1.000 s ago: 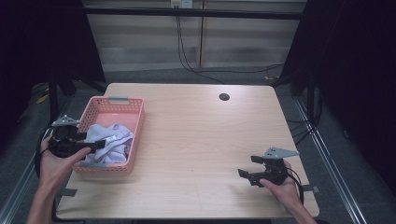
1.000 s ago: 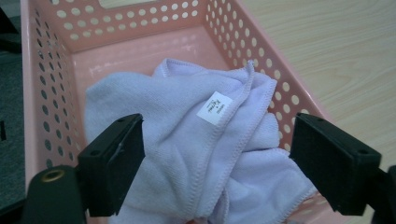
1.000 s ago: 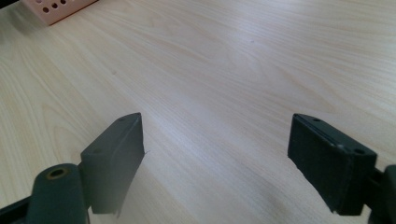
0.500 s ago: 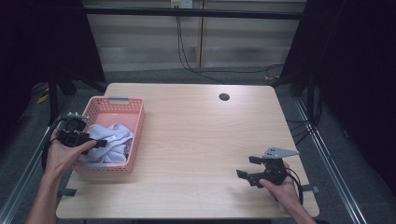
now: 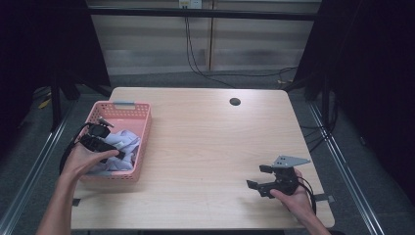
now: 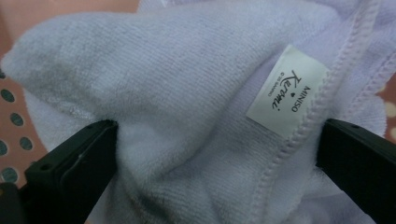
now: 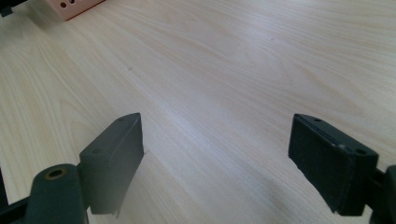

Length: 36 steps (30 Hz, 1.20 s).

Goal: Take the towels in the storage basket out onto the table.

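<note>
A pale lilac towel [image 5: 126,141] lies bunched in a pink perforated basket [image 5: 143,147] at the table's left. My left gripper [image 5: 115,154] is down inside the basket, open, one jaw on either side of a fold of the towel [image 6: 187,116]. A white sewn-in label [image 6: 287,91] shows on the hem between the jaws. The left gripper [image 6: 217,154] is pressed into the cloth and has not closed on it. My right gripper [image 5: 258,176] rests low over the table's front right, open, with bare wood between its jaws [image 7: 224,149].
The light wooden table [image 5: 210,137] has a round cable hole [image 5: 235,102] at the back. A corner of the basket [image 7: 74,7] lies far off in the right gripper view. Dark curtains and cables stand behind the table.
My left hand has carried its gripper from the basket's left rim into the basket and down onto the towel. The right gripper has stayed put.
</note>
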Tool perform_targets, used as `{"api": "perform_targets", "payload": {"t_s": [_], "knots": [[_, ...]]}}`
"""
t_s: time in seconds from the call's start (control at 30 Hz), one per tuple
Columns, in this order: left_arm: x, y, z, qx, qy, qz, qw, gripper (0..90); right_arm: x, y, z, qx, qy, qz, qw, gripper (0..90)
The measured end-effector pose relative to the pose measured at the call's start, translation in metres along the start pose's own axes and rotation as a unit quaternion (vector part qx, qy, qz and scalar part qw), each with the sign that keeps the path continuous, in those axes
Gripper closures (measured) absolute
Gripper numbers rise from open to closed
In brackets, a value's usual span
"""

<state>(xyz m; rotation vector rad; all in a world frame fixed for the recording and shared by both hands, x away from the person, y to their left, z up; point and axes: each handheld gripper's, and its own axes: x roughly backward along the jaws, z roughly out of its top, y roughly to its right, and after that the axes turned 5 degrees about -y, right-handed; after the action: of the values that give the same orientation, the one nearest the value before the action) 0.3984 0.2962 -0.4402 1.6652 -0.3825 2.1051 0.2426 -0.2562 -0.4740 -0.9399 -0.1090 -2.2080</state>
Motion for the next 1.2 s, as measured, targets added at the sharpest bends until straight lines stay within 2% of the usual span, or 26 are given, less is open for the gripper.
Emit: {"api": "perform_targets", "payload": {"t_s": [0.03, 0.07, 0.1, 0.2, 0.4, 0.43, 0.47, 0.5, 0.53, 0.57, 0.6, 0.63, 0.73, 0.77, 0.8, 0.83, 1.03, 1.13, 1.2], "knots": [[-0.002, -0.002, 0.002, 0.002, -0.012, -0.008, 0.9999, 0.0, 0.0, 0.0, 0.0, 0.001, 0.0, 0.001, 1.0, 17.8], [-0.006, -0.004, 0.003, 0.003, -0.024, -0.003, 0.9997, 0.0, -0.001, 0.0, 0.0, 0.002, -0.001, 0.002, 1.0, 17.9], [-0.006, -0.004, 0.003, 0.003, -0.024, -0.003, 0.9997, 0.0, 0.0, 0.0, 0.0, 0.002, -0.001, 0.002, 1.0, 18.0], [-0.016, -0.003, 0.006, -0.001, -0.037, 0.016, 0.9992, 0.0, 0.001, 0.0, 0.0, 0.002, 0.0, 0.001, 1.0, 18.6], [-0.023, -0.004, 0.014, 0.004, -0.063, 0.019, 0.9978, 0.0, 0.001, -0.001, -0.001, 0.001, -0.002, 0.002, 1.0, 18.9], [-0.024, -0.005, 0.015, -0.005, -0.07, 0.022, 0.9973, 0.0, 0.001, -0.001, -0.001, 0.005, -0.002, 0.004, 1.0, 19.1], [-0.024, -0.005, 0.015, -0.005, -0.07, 0.022, 0.9973, 0.0, 0.002, -0.002, -0.001, 0.005, -0.002, 0.004, 1.0, 19.1], [-0.026, -0.002, 0.015, 0.002, -0.065, 0.038, 0.9972, 1.8, 0.002, -0.002, -0.001, 0.006, -0.002, 0.005, 1.0, 19.2], [-0.026, -0.002, 0.015, 0.002, -0.065, 0.038, 0.9972, 5.7, 0.002, -0.003, -0.001, 0.006, -0.003, 0.006, 1.0, 19.2], [-0.024, 0.0, 0.016, -0.01, -0.071, 0.044, 0.9965, 10.0, 0.002, -0.003, -0.001, 0.007, -0.004, 0.006, 1.0, 19.2], [-0.021, -0.001, 0.016, -0.005, -0.067, 0.05, 0.9965, 14.2, 0.001, -0.003, -0.001, 0.007, -0.004, 0.005, 1.0, 19.2], [-0.02, -0.003, 0.015, -0.002, -0.062, 0.047, 0.997, 18.8, 0.001, -0.002, -0.001, 0.007, -0.004, 0.005, 1.0, 19.2], [-0.018, -0.005, 0.015, -0.006, -0.059, 0.048, 0.9971, 28.2, 0.001, -0.002, -0.001, 0.005, -0.005, 0.004, 1.0, 19.2], [-0.016, -0.007, 0.013, 0.005, -0.046, 0.044, 0.998, 33.4, 0.001, -0.002, -0.001, 0.005, -0.005, 0.002, 1.0, 19.2], [-0.013, -0.008, 0.011, -0.001, -0.04, 0.043, 0.9983, 36.6, 0.001, -0.002, -0.001, 0.005, -0.006, 0.0, 1.0, 19.2], [-0.012, -0.008, 0.011, 0.005, -0.036, 0.043, 0.9984, 39.3, 0.001, -0.001, -0.001, 0.004, -0.006, -0.001, 1.0, 19.2], [-0.007, -0.008, 0.006, 0.005, -0.013, 0.043, 0.999, 48.7, 0.0, -0.002, 0.0, 0.004, -0.007, -0.003, 1.0, 19.3], [0.0, -0.017, -0.002, 0.026, 0.016, 0.002, 0.9995, 52.9, 0.0, -0.002, 0.0, 0.003, -0.007, -0.005, 1.0, 19.2], [0.002, -0.021, -0.005, 0.033, 0.029, -0.007, 0.999, 54.3, 0.0, -0.002, 0.0, 0.004, -0.006, -0.006, 1.0, 19.2]]}}
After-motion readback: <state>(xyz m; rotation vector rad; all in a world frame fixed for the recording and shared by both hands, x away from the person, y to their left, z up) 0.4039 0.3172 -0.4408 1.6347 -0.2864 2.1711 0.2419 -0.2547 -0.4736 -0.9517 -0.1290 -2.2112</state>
